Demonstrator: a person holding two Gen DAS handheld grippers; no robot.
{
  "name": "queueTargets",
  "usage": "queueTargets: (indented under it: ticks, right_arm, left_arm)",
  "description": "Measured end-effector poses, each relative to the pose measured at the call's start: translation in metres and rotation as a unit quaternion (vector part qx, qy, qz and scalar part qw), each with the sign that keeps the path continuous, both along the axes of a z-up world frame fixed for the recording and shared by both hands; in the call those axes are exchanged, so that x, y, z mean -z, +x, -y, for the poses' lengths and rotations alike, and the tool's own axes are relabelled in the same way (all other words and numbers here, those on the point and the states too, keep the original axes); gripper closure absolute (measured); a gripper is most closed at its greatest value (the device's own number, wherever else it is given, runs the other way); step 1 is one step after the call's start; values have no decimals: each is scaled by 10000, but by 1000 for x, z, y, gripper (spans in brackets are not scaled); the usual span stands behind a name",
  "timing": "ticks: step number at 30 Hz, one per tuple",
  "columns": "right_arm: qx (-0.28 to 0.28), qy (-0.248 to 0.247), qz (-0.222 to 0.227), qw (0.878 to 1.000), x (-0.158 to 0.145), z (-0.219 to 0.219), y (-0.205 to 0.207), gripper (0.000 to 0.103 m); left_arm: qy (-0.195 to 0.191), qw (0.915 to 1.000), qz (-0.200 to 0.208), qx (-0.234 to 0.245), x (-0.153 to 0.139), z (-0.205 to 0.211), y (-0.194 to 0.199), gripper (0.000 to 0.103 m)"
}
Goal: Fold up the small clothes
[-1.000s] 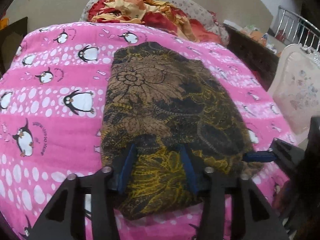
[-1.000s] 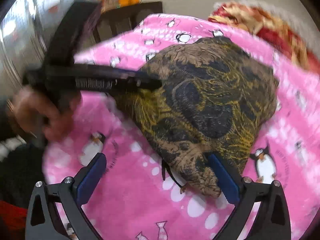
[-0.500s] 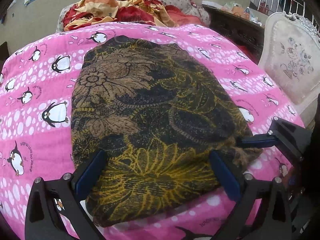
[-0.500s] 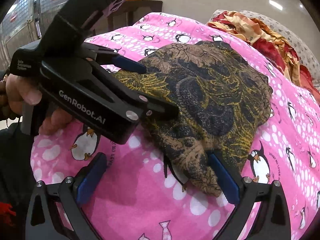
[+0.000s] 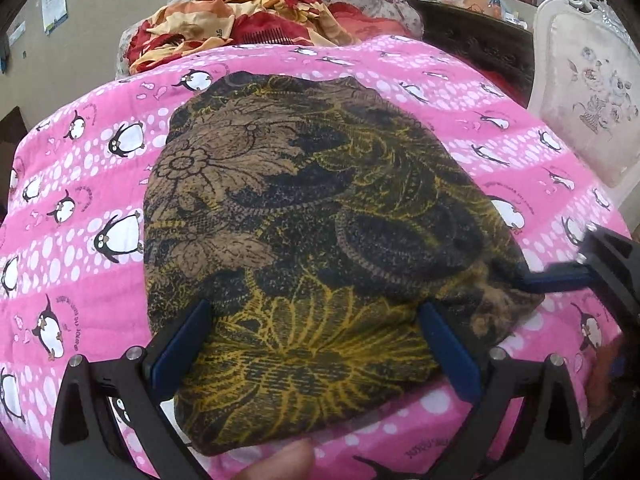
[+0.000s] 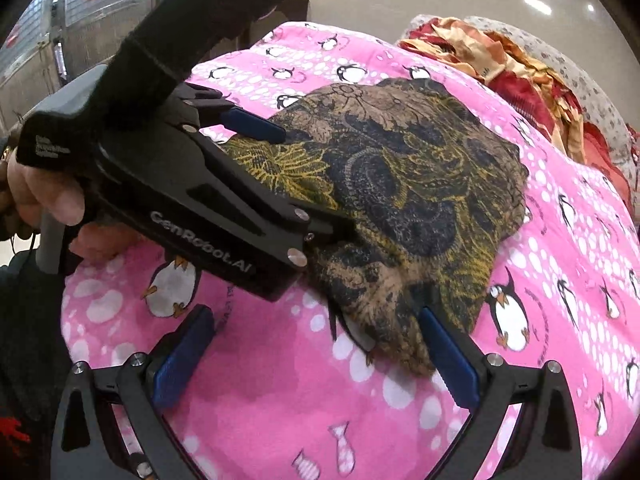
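A folded brown, black and yellow patterned garment [image 5: 312,240] lies on the pink penguin bedspread [image 5: 80,280]. My left gripper [image 5: 316,344] is open, its blue pads straddling the garment's near edge. In the right wrist view the garment [image 6: 400,200] lies ahead. My right gripper [image 6: 316,354] is open, its right pad beside the garment's near corner. The left gripper's body [image 6: 192,184] shows there at the garment's left edge. The right gripper's blue fingers [image 5: 556,280] reach the garment's right corner in the left wrist view.
A heap of red and orange cloth [image 5: 248,24] lies at the bed's far end by a floral pillow. A white upholstered chair [image 5: 588,92] stands to the right of the bed. A dark wooden cabinet [image 5: 476,36] is behind it.
My left gripper opened wide from a narrow gap and came closer over the garment's near edge. The right gripper stayed open near the corner.
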State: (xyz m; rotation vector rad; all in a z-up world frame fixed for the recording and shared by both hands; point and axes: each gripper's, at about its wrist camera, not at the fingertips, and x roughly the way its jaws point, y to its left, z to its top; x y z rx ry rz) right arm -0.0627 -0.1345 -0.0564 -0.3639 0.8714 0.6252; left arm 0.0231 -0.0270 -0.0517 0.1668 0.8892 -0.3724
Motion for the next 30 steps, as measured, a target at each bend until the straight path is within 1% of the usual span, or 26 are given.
queueTargets:
  ticks: [3,6,8,11,13,25,28,30]
  right_arm:
    - [181,129,-203,9995,0,8,-11,0]
    - [455,389,-633,9962,6,22,-16,0]
    - [534,565,-594,9952,6,30,-20,0]
    - [587,413,-400,9966,9,28,-30,0]
    - [689,386,-354,9962,10,27,-34,0]
    - [924,288,-470,9942,9,24,-30,0]
    - [1039,247,-602,9925,9,23,-27,0]
    - [1163,191,-782,9899,8,23,-24,0]
  left_arm:
    - [-37,10000,-6,0,0,0,0,0]
    - [-34,10000,2,8,0,-1,0,0]
    - [-31,10000,-7,10,0,-1,0,0]
    - [-42,10000,-1,5,0,-1,0,0]
    - [-49,10000,-14,14,1,0,0,0]
    - [-46,10000,21,22,1,-1,1,0]
    - [-35,10000,16,21,1,-1,0,0]
    - [-21,10000,-15,-8,0,-1,0,0]
